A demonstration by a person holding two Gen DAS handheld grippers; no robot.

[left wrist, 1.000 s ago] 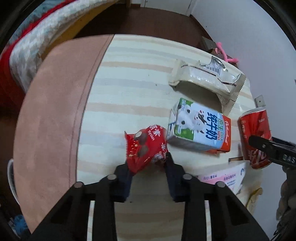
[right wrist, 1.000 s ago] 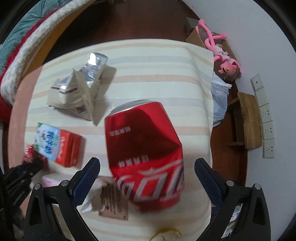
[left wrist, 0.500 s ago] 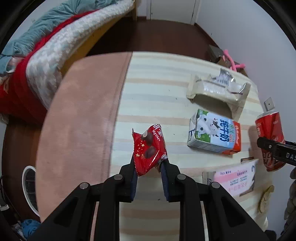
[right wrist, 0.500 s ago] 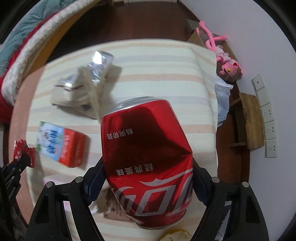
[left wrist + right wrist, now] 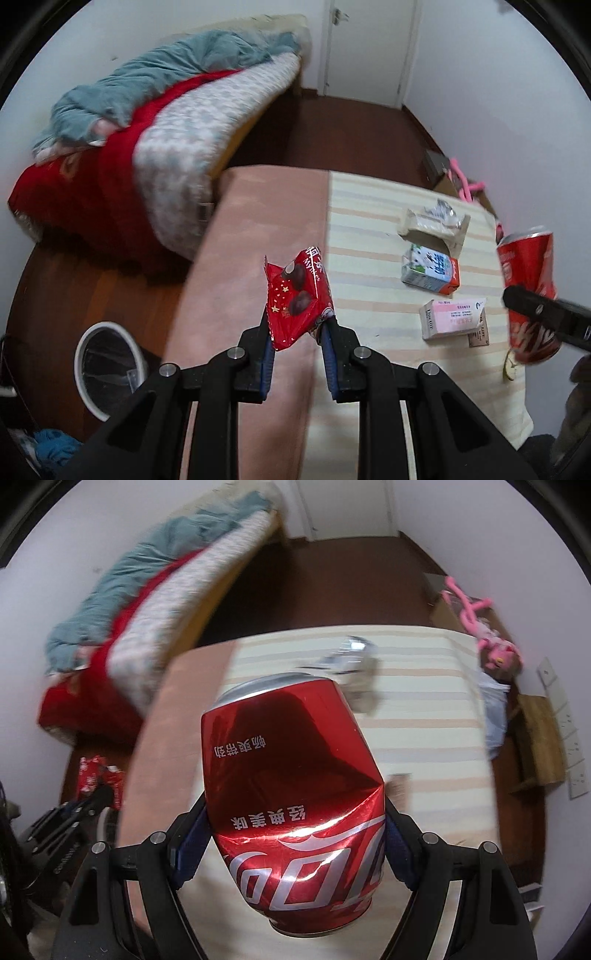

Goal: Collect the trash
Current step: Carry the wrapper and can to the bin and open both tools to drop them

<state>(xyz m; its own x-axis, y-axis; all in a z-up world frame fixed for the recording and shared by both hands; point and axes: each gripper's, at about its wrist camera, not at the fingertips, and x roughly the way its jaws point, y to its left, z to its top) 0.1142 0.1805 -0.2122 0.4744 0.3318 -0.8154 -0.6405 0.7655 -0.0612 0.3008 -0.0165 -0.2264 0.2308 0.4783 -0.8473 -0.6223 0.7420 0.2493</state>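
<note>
Through my left wrist camera, my left gripper is pinched tight on a red candy wrapper, which hangs clear above the pink end of the counter. Down to the left on the floor stands a white bin, open and lined; I judge that is where the trash belongs. On the striped cloth lie a torn beige wrapper, a milk carton just in front of it and a pink-and-white box nearer to me. At the right edge my other gripper carries a red cola can off the surface.

Through my right wrist camera, my right gripper has its pads pressed against both sides of the dented cola can, which fills the middle of the view, top rim pointing away from me, and hangs above the counter. The torn wrapper shows beyond the can, blurred. My left gripper and its wrapper are at the lower left.

So two pieces are picked up but not yet binned. At least three more wait on the cloth, so I reckon the job is in its early half.
</note>
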